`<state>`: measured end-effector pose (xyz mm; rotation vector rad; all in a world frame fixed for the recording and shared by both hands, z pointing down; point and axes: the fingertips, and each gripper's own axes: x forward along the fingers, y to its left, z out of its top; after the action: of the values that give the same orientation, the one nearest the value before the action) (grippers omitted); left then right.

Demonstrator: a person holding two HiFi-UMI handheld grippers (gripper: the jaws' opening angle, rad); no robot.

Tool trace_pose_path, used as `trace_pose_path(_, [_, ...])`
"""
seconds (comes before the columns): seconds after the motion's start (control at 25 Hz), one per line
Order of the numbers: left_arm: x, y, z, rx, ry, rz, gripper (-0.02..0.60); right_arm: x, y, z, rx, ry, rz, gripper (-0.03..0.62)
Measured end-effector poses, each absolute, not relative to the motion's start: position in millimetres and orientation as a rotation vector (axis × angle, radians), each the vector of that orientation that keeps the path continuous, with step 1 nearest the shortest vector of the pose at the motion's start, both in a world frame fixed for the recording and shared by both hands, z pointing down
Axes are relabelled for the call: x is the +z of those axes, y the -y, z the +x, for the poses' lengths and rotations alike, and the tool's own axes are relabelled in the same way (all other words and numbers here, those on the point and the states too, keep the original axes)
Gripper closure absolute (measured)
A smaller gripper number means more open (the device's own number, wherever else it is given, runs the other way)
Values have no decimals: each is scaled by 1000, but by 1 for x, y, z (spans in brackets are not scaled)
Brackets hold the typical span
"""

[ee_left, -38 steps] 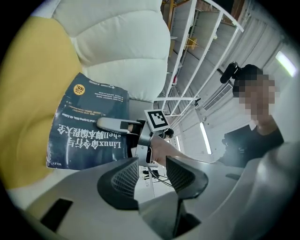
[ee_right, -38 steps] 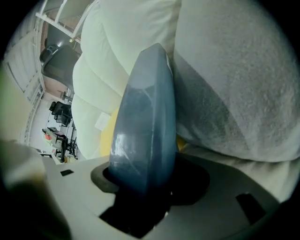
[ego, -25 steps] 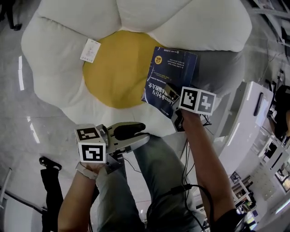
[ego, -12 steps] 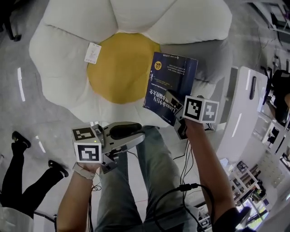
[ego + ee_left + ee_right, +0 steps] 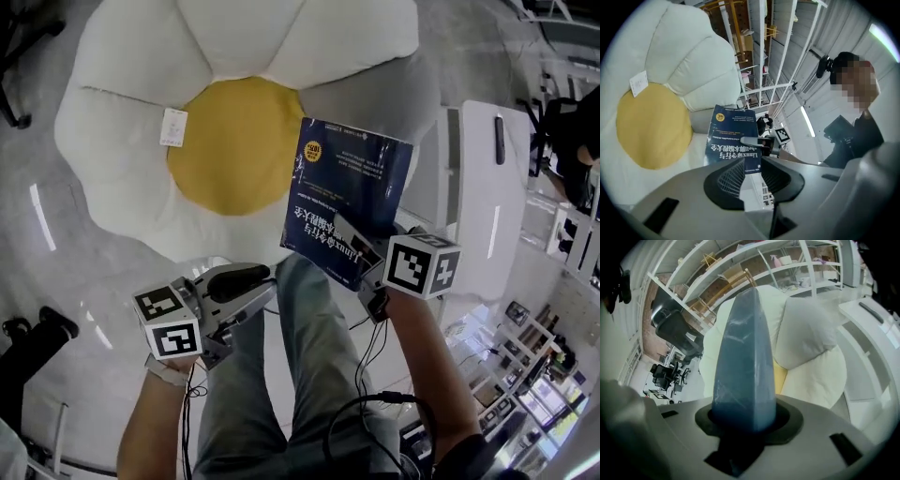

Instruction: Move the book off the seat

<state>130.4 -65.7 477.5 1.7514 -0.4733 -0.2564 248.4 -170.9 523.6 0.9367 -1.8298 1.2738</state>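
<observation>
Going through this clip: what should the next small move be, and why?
Probably carry the right gripper sideways, clear of the seat. It is shut on the book, which is raised and tilted in its jaws but seems to hang over the seat's edge, so it isn't clearly off yet.

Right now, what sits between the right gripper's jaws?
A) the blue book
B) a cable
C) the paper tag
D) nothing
A: in the right gripper view the book stands clamped between the jaws, and the head view shows the right gripper on the book's lower edge.
</observation>
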Motion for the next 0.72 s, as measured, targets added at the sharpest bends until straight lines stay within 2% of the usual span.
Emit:
trace_pose_path(0.16, [504,77,131,-240,514,1771,494,522,165,258,1319,1854,1018,418])
trace_pose_path(0.72, [585,101,143,-133,452,1842,495,541,152,288,1456,1945,1225,418])
